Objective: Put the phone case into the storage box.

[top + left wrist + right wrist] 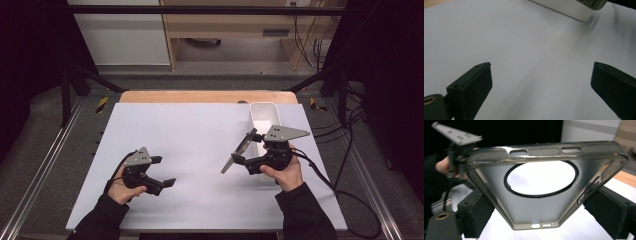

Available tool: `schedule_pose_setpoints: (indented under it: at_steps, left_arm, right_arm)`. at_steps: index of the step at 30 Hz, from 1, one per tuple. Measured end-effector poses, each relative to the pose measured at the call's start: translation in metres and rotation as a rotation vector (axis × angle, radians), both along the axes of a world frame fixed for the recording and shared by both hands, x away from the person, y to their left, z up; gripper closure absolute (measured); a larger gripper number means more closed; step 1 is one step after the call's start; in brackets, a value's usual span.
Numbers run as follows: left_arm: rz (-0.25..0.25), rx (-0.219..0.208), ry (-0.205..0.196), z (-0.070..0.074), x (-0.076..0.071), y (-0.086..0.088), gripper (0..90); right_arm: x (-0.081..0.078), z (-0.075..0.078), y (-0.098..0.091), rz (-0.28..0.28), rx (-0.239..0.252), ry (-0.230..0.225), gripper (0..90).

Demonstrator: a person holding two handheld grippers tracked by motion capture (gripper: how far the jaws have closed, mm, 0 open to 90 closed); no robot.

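White sheet (200,150) covers the table, with a white tray (265,114) at its far right side; take that tray as your landmark. Your right gripper (239,159) is just on your side of the tray, lifted off the sheet, and it holds a phone case (544,187), a clear, smoky shell with a round ring cut-out.

What could go wrong: the case is pinched across its side rims, near the end with the port slots, so most of it sticks out past the pads. My reading is that a soft shell held this way can bow or twist out, and a quick wrist turn or a knock against the tray wall could tip it loose. Squeezing harder to make up for that may only buckle the rims inward. The long end also hangs close to the tray's near rim, so a careless swing could catch there.

Jaws: the right pair is clenched on the case, set about as wide as the case itself, one pad on each side rim. Your left gripper (165,172) sits well to the left of the tray, low over the bare sheet, its jaws spread wide and grasping nothing; from its own camera, a corner of the tray (571,8) shows far ahead.
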State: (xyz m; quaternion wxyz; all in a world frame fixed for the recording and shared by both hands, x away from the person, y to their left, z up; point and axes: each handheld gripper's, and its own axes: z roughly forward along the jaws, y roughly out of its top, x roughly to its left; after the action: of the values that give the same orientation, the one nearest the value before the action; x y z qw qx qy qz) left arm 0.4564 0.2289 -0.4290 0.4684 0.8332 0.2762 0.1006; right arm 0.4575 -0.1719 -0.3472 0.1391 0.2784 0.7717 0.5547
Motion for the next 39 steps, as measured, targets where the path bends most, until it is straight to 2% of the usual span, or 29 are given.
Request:
schedule_pose_setpoints:
  at_steps: [12, 21, 28, 39]
  left_arm:
    - [0.053, 0.003, 0.016, -0.008, 0.004, 0.012, 2.9]
    - [0.079, -0.008, 0.019, -0.010, 0.006, 0.019, 2.9]
    - [0.094, -0.007, 0.023, -0.012, 0.008, 0.023, 2.9]
    - [0.110, 0.004, 0.021, -0.014, 0.010, 0.027, 2.8]
  right_arm:
    - [0.011, 0.013, -0.007, -0.181, 0.035, 0.003, 11.6]
    - [0.018, 0.028, -0.005, -0.289, 0.009, -0.023, 11.5]
    - [0.025, 0.041, -0.007, -0.346, 0.010, -0.035, 11.5]
    - [0.038, 0.058, -0.014, -0.457, -0.039, -0.053, 11.5]
